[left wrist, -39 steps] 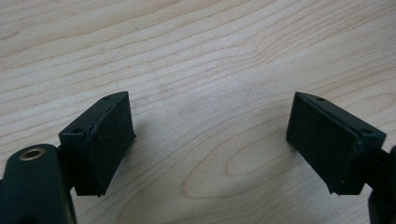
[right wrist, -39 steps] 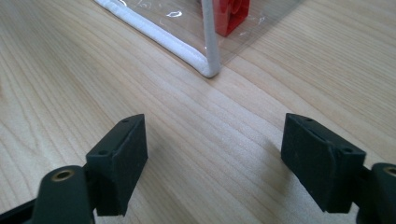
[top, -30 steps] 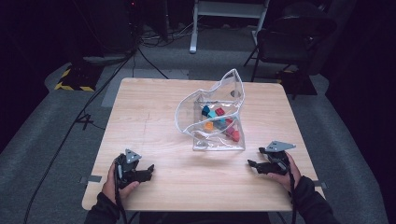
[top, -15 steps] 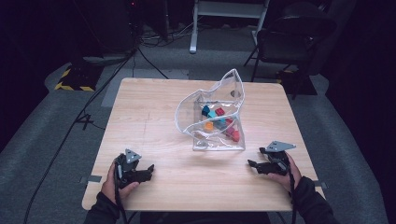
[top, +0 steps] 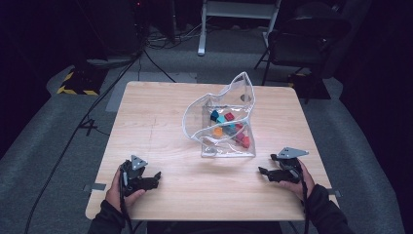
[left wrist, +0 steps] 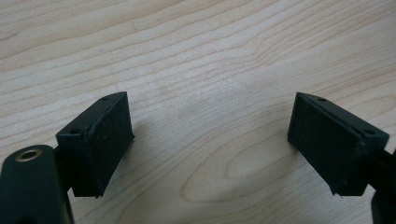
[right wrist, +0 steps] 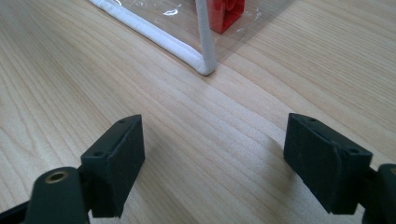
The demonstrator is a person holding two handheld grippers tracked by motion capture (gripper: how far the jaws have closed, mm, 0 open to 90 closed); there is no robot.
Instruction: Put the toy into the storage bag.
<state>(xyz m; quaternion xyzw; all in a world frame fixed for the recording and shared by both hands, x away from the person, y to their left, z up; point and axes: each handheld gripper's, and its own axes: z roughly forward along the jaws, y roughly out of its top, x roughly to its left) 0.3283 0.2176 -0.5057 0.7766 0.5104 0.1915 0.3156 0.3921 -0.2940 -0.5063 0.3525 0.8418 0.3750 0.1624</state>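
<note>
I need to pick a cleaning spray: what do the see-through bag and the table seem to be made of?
Bag: apparently soft clear plastic, glossy with reflections, crumpled, edged in white piping. Table: light wood or wood-look laminate, matte, with visible grain.

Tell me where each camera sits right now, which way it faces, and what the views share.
High view: above the person's side of the table, looking forward and down; the clear bag of coloured blocks sits mid-table, with both forearms, the left tool and the right tool showing.
Left gripper view: rides the left tool, looking down at bare wood between its open jaws.
Right gripper view: rides the right tool, aimed at the bag's white-edged corner and a red block.
Shared: the high view and right gripper view both show the bag.
</note>
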